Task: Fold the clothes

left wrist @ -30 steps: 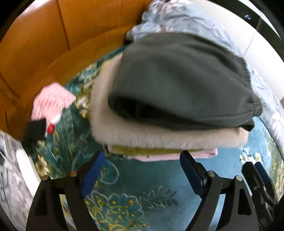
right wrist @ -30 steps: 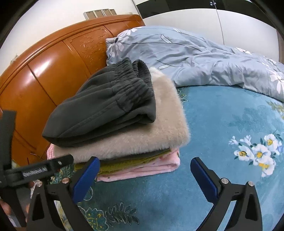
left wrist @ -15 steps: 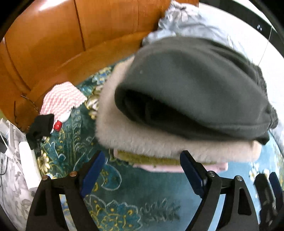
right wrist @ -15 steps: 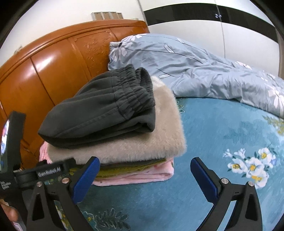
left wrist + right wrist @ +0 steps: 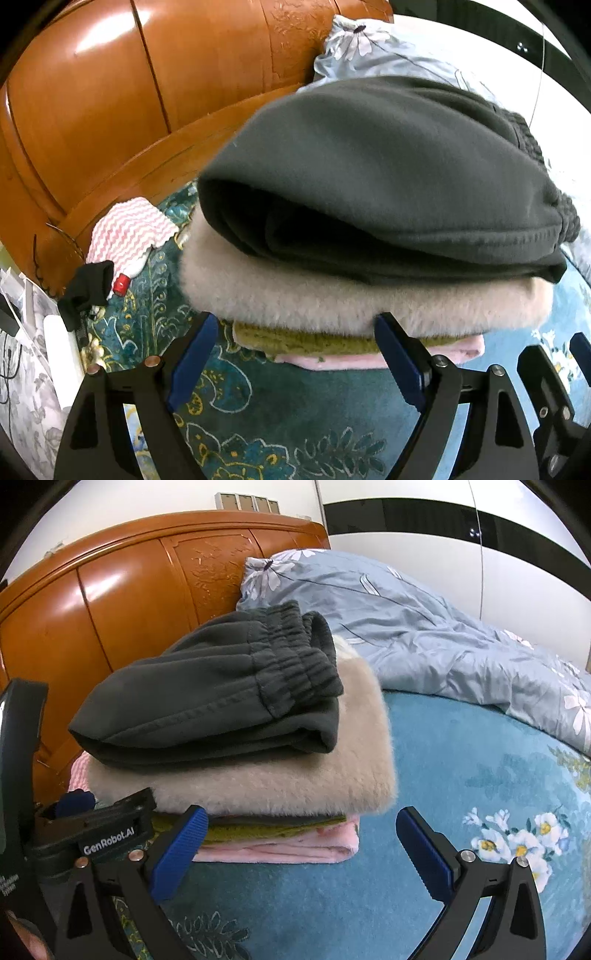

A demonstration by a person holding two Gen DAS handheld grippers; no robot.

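Both the left gripper and the right gripper gape empty — just before the folded stack topped by dark grey sweatpants.

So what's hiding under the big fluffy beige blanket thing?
Under the fluffy beige garment you can see the edge of an olive-green layer, then a folded pink one at the bottom, on the teal bedspread. Only their edges show; the rest is covered.

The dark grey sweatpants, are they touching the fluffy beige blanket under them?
Touching. The right wrist view shows the dark grey sweatpants resting flat on the fluffy beige blanket, no gap along their lower edge.
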